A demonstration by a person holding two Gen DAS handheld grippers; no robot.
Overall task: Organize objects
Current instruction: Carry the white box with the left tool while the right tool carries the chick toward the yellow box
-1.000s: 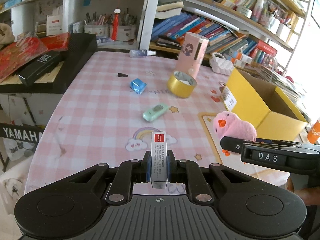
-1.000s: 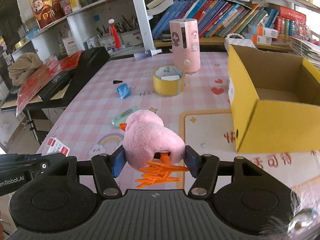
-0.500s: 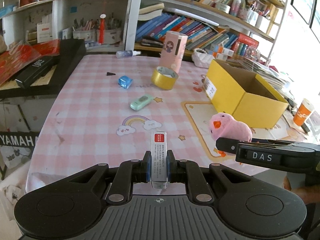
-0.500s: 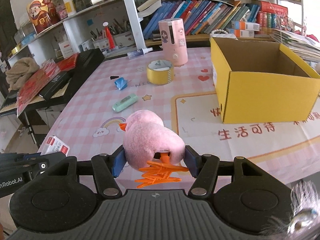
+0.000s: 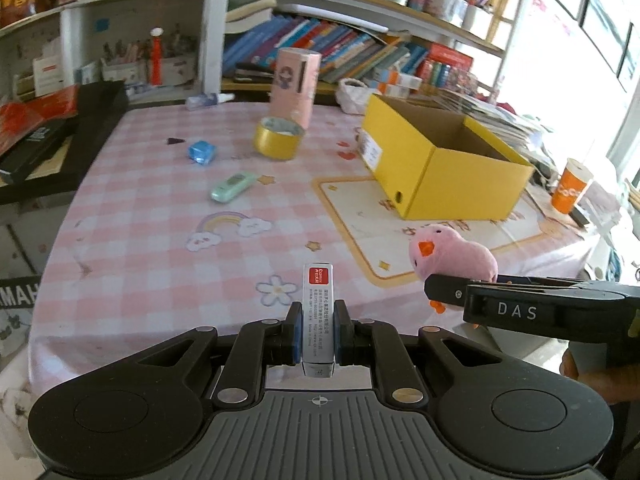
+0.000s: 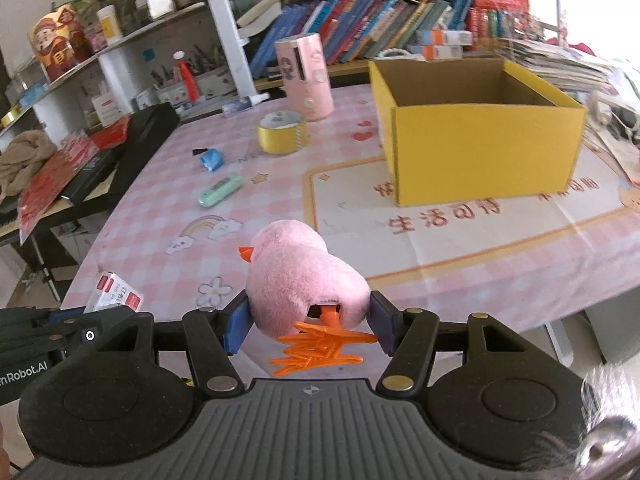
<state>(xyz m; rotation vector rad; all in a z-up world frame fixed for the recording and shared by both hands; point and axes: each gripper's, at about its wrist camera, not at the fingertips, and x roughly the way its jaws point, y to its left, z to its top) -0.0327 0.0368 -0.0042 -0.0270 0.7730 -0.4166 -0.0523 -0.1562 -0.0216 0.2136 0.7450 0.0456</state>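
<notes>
Here my left gripper (image 5: 317,334) clamps one small box (image 5: 317,312); my right gripper (image 6: 308,320) clamps one pink chick (image 6: 304,280). Only the left view shows one orange cup (image 5: 570,186) beyond the yellow box (image 5: 460,176).

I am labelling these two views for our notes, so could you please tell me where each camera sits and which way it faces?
Left wrist: sits behind the left gripper, facing across the pink table toward the bookshelves; its fingers clamp a small white box, and the right gripper shows from the side.
Right wrist: sits behind the right gripper, facing the yellow box; its fingers hold a pink plush chick, with the left gripper at lower left.
Shared: chick, white box, yellow box, tape roll, green case.
</notes>
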